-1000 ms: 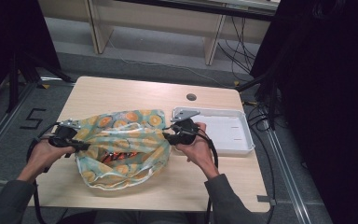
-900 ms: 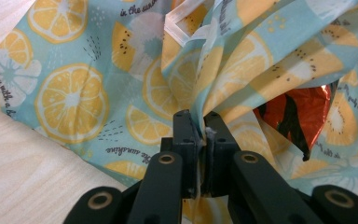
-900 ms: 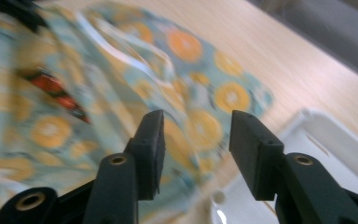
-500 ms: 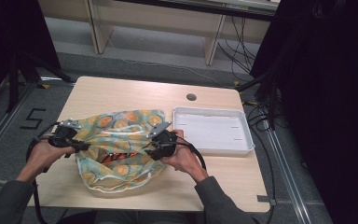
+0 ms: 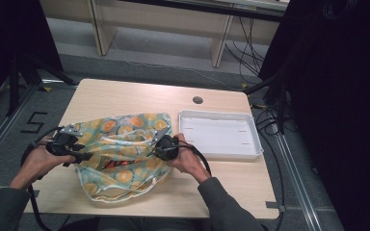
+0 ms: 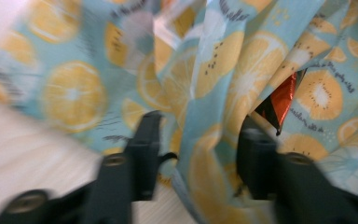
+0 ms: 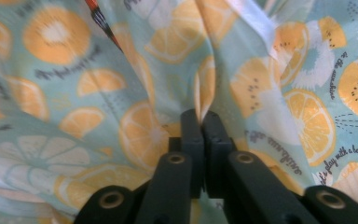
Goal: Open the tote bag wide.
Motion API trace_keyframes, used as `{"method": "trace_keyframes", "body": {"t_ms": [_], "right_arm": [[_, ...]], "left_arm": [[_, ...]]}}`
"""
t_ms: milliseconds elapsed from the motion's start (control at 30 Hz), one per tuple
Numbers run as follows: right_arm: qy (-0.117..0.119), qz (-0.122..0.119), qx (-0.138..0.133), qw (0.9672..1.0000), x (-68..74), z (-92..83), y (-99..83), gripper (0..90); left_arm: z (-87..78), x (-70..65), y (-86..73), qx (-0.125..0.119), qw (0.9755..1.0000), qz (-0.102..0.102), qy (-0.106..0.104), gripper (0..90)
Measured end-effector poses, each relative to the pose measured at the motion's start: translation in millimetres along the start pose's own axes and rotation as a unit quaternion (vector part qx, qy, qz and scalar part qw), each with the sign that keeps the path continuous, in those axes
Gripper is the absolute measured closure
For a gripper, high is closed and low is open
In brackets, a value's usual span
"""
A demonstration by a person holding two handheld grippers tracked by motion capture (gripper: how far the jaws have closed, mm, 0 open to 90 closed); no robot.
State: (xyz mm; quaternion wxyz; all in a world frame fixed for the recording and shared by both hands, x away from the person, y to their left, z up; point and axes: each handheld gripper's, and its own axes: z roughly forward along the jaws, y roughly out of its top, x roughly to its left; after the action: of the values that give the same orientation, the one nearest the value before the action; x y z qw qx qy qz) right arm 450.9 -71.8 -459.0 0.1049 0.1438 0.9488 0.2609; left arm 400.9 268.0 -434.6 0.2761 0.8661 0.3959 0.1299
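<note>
Over the last second the right gripper [image 5: 160, 147] has travelled leftward — from beside the white tray [image 5: 220, 135] in over the table, drawing the right edge of the fruit-print cloth bag [image 5: 120, 154] with it; the bag now lies narrower and more bunched — its opening less spread

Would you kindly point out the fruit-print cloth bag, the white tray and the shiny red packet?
fruit-print cloth bag [image 5: 125, 126]: high view, on its far printed panel.
white tray [image 5: 220, 133]: high view, on its bare floor.
shiny red packet [image 6: 282, 100]: left gripper view, on the red foil showing through the bag's opening.
</note>
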Motion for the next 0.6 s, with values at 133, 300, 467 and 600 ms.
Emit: {"method": "trace_keyframes", "body": {"t_ms": [133,300,467,600], "right_arm": [[0.005,0.017,-0.021,0.9996,-5.2,-10.3,-1.0,90.0],[0.009,0.037,-0.03,0.9988,-4.3,-18.3,0.4,90.0],[0.02,0.046,-0.052,0.9974,-4.2,-26.3,0.8,90.0],[0.039,0.047,-0.063,0.9961,-4.0,-36.9,-0.7,90.0]], "left_arm": [[-32.7,-29.9,10.3,-0.013,0.9985,0.04,0.036,33.0],[-45.5,-60.9,24.5,-0.028,0.9922,0.113,0.044,35.3],[-8.4,-65.6,22.6,0.006,0.9904,0.123,0.063,31.5],[20.1,-57.1,10.2,0.004,0.9884,0.127,0.083,31.6]]}}
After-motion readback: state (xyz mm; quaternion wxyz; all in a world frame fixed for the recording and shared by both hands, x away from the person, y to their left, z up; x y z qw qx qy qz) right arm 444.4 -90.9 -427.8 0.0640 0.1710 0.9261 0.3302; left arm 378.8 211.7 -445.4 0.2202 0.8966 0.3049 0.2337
